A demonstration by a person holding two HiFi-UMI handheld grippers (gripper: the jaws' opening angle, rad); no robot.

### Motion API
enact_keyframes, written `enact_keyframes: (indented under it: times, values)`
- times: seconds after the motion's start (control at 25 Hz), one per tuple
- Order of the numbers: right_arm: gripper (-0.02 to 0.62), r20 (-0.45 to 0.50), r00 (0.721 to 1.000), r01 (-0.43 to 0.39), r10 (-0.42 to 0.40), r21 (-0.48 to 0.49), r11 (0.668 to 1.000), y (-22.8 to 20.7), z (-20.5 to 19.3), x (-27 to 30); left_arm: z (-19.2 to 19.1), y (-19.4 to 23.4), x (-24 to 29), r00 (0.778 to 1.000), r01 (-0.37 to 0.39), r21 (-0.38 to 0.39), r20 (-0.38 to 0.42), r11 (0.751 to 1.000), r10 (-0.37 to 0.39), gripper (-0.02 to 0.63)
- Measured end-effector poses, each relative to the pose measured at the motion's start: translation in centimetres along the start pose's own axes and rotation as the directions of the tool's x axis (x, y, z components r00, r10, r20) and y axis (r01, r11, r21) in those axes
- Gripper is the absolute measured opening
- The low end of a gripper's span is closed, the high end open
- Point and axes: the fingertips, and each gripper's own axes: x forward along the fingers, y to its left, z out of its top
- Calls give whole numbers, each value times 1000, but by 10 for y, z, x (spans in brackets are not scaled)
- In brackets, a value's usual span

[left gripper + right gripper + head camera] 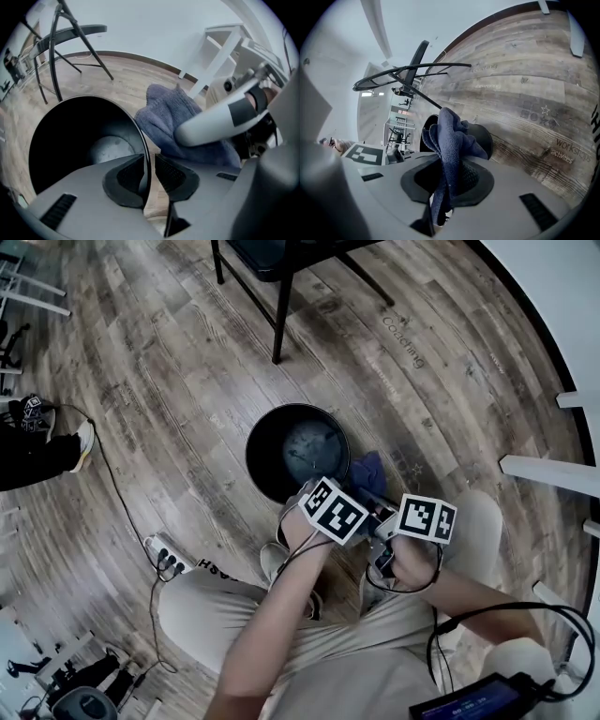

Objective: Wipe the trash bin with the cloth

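Observation:
The black round trash bin [292, 451] stands upright on the wood floor in front of my knees. My left gripper [149, 164] straddles its near rim [142, 136]: the rim lies against the left pad, and a thin gap shows beside the right pad. My right gripper [449, 176] is shut on a dark blue cloth [451, 140], which bunches up above the jaws. In the head view the cloth [367, 474] hangs just right of the bin, past the two marker cubes [335, 510]. In the left gripper view the cloth [168, 115] sits beside the bin's outer wall.
Black chair legs [279, 320] stand beyond the bin. A white power strip [167, 557] with a trailing cable lies on the floor to the left. Another person's shoe [85, 439] is at far left. White furniture [548, 472] runs along the right wall.

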Motion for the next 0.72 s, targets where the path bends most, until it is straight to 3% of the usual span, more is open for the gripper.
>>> enact_keyframes:
  times: [0.16, 0.28, 0.52, 0.72]
  values:
    - [55, 18, 1000, -6, 6, 12, 1000, 1, 2, 6, -16, -1, -2, 998, -9, 82, -63, 997, 14, 77]
    - [55, 17, 1000, -19, 18, 23, 1000, 1, 3, 17, -18, 3, 1, 996, -44, 132, -70, 990, 54, 23]
    - [57, 25, 1000, 8, -10, 60, 998, -16, 8, 39, -17, 5, 2, 995, -42, 158, -86, 987, 56, 23]
    - [55, 24, 998, 49, -54, 175, 983, -52, 11, 66, -18, 4, 3, 993, -39, 172, -100, 984, 57, 23]
